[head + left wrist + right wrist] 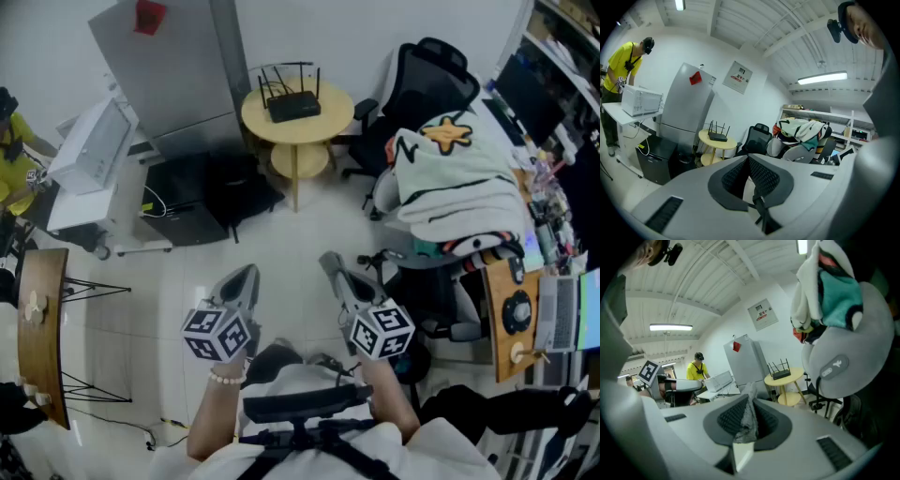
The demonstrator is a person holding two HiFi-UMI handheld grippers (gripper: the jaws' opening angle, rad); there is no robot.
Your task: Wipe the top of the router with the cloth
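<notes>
The black router (292, 105) with several antennas sits on a round yellow table (333, 125) far ahead across the white floor. It also shows small in the left gripper view, router (718, 137), and in the right gripper view, router (779, 374). My left gripper (248, 273) is held low in front of me, jaws shut with nothing between them (749, 160). My right gripper (330, 261) is beside it, shut on a strip of grey cloth (749, 416) that sticks up between the jaws. Both grippers are well short of the table.
A tall grey cabinet (173, 66) stands left of the table, with a black box (187, 199) and a white microwave cart (89, 150) further left. An office chair (427, 75) and piled clothes (459, 178) are at right. A person in yellow (14, 141) stands far left.
</notes>
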